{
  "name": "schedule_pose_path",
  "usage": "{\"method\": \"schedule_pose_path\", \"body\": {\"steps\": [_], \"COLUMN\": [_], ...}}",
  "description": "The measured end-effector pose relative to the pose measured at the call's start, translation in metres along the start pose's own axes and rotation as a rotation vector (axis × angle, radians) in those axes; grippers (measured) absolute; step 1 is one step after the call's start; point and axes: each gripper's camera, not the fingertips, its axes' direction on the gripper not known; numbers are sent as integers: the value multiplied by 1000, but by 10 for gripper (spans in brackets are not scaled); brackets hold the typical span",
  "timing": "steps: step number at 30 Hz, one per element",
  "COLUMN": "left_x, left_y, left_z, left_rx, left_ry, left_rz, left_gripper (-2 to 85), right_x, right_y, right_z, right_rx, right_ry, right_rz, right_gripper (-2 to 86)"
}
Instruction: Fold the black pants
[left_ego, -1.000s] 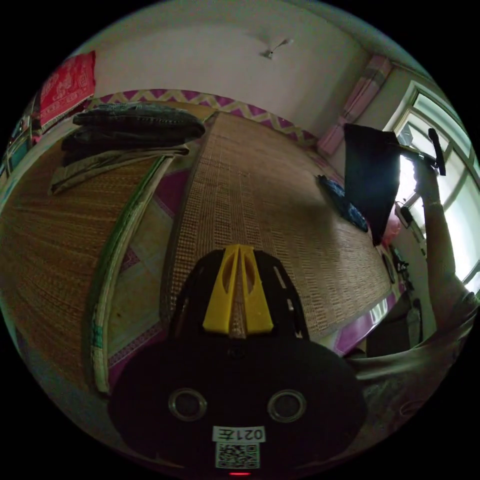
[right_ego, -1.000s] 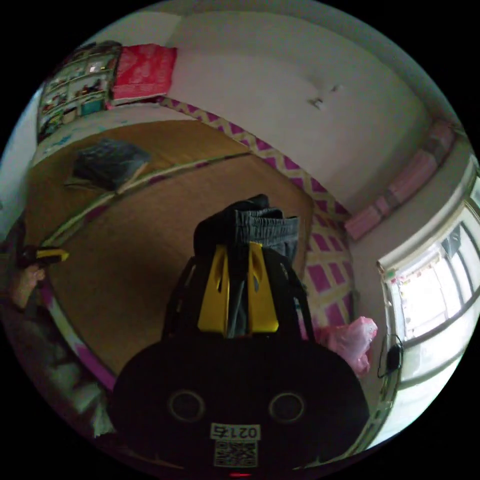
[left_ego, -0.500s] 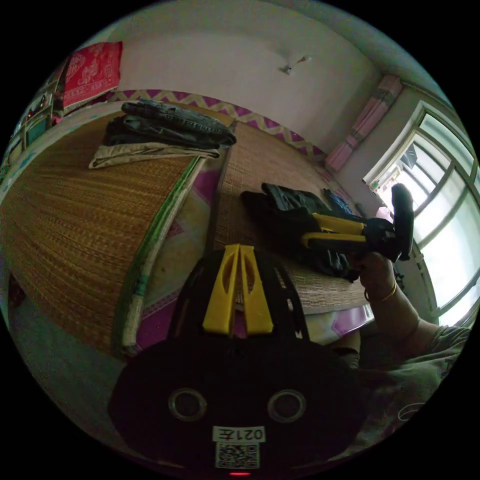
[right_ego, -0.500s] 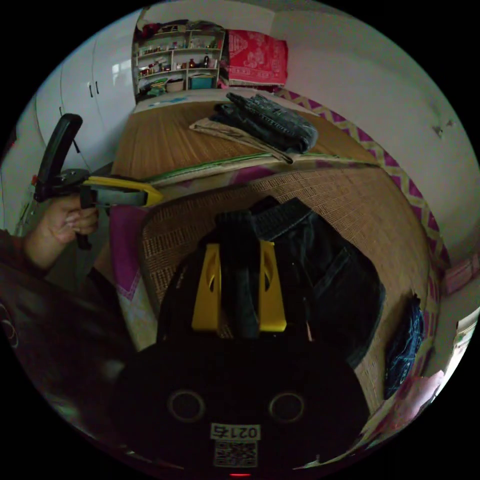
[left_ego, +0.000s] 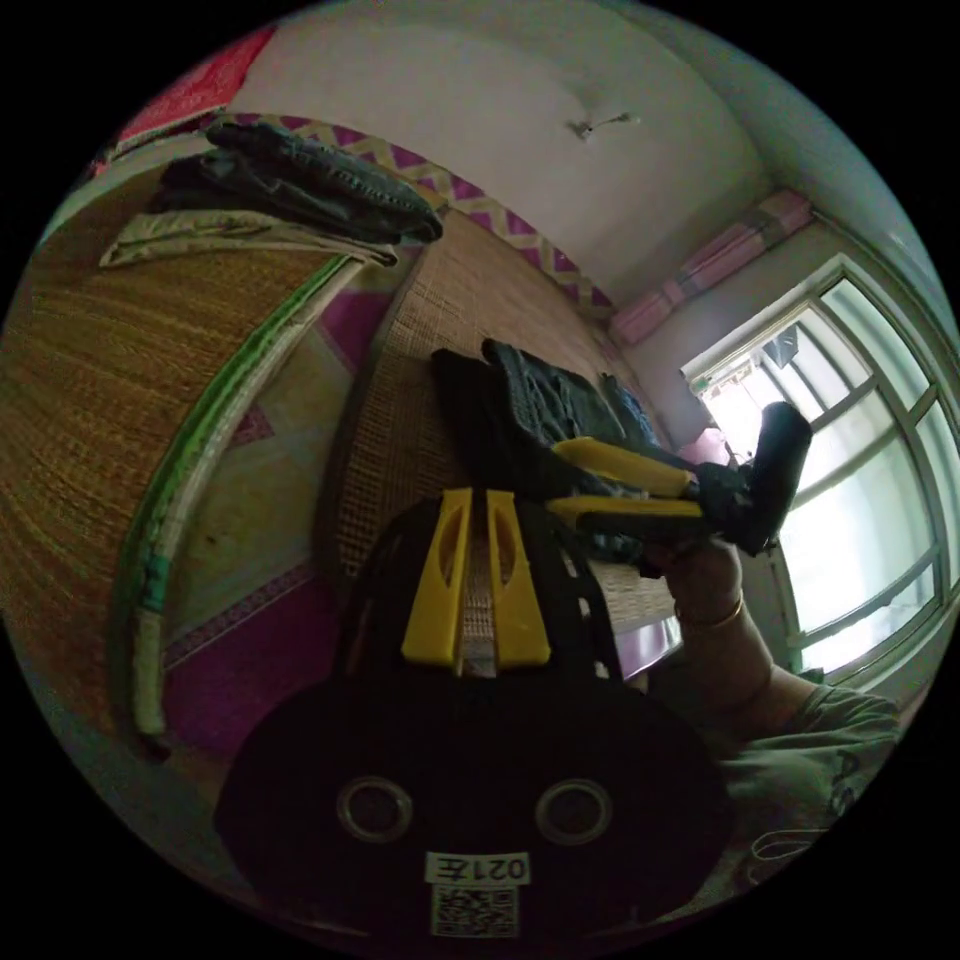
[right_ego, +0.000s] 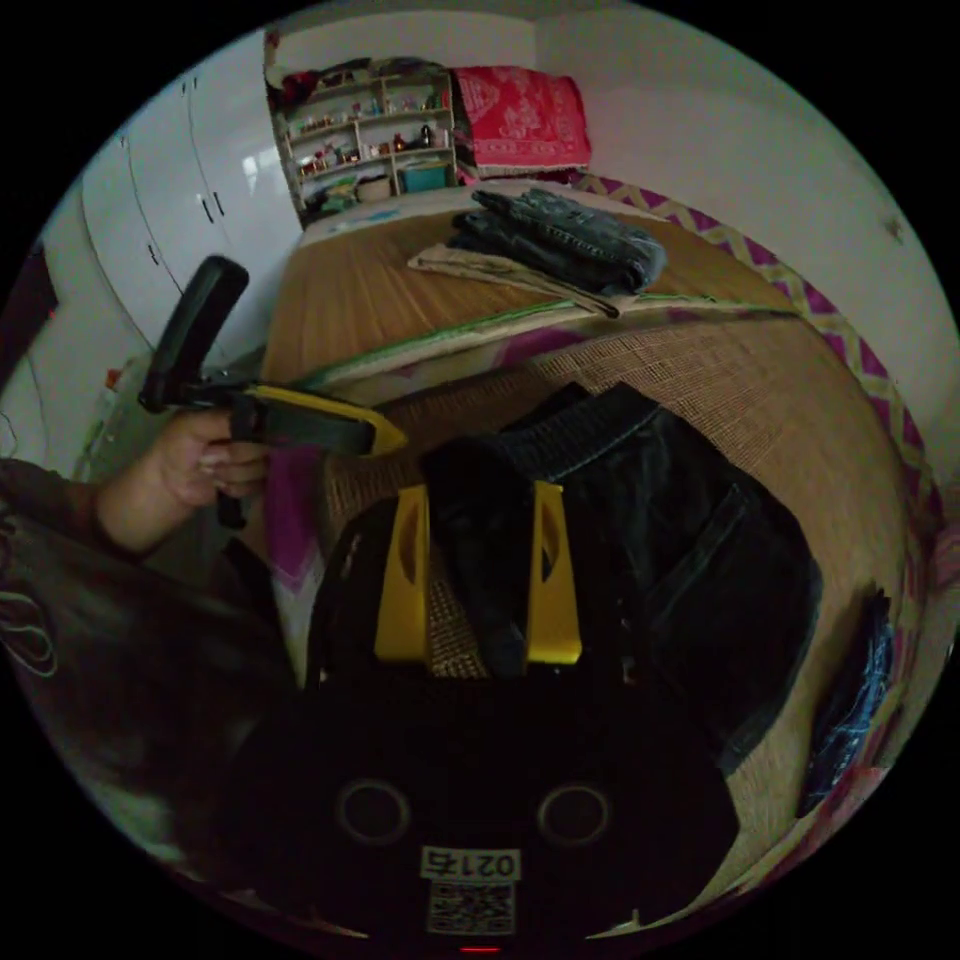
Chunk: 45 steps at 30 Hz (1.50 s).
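The black pants (right_ego: 680, 540) lie crumpled on the woven mat (right_ego: 780, 400) near its front edge. In the right gripper view my right gripper (right_ego: 478, 490) stands open, with a bunched fold of the waistband lying loose between its yellow jaws and mat showing beside it. In the left gripper view the pants (left_ego: 520, 400) lie just beyond my left gripper (left_ego: 471, 495), whose jaws are together with nothing in them. The right gripper (left_ego: 558, 478) enters there from the right, over the pants. The left gripper (right_ego: 395, 440) hovers left of the pants, off the mat's edge.
A stack of folded clothes (right_ego: 560, 235) sits on the farther mat (left_ego: 90, 380). A dark blue garment (right_ego: 850, 690) lies at the mat's right end. Shelves (right_ego: 370, 130) and white cupboards stand behind. A window (left_ego: 850, 480) is at the right.
The right gripper brought the pants down from mid-air onto the mat, and its jaws have since widened off the waistband. The left gripper has come closer to the pants.
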Motion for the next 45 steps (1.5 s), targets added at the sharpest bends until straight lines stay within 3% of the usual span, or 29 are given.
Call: {"method": "schedule_pose_path", "body": {"steps": [5, 11, 12, 16, 21, 24, 28, 33, 38, 41, 45], "left_x": [-6, 6, 8, 12, -2, -11, -9, 11, 21, 34, 78], "left_y": [-3, -11, -16, -38, -64, -77, -95, -123, -131, -123, -99], "left_z": [10, 20, 26, 54, 84, 94, 102, 103, 109, 98, 63], "left_rx": [-2, -16, -24, -112, -194, -227, -252, -304, -329, -271, -81], "left_ry": [-17, -59, -51, 19, 120, 166, 154, 50, -14, -46, -164], "left_rz": [-21, 36, 50, 113, 17, -33, 16, 186, 273, 338, 439], "left_gripper": [-8, 9, 50, 121, 94, 68, 41, 37, 43, 50, 37], "right_x": [11, 130, 157, 243, 316, 355, 386, 363, 338, 343, 308], "right_y": [20, 101, 126, 244, 418, 521, 624, 643, 636, 639, 624], "right_z": [6, -84, -111, -218, -311, -310, -242, -256, -266, -246, -287], "right_rx": [6, 376, 453, 660, 820, 760, 622, 783, 687, 531, 599], "right_ry": [47, -233, -244, -139, 22, 67, -75, -177, -119, -81, 139], "right_rz": [11, 357, 415, 621, 915, 1155, 1420, 1357, 1297, 1312, 1228], "right_gripper": [93, 48, 47, 48, 48, 47, 46, 46, 49, 67, 100]}}
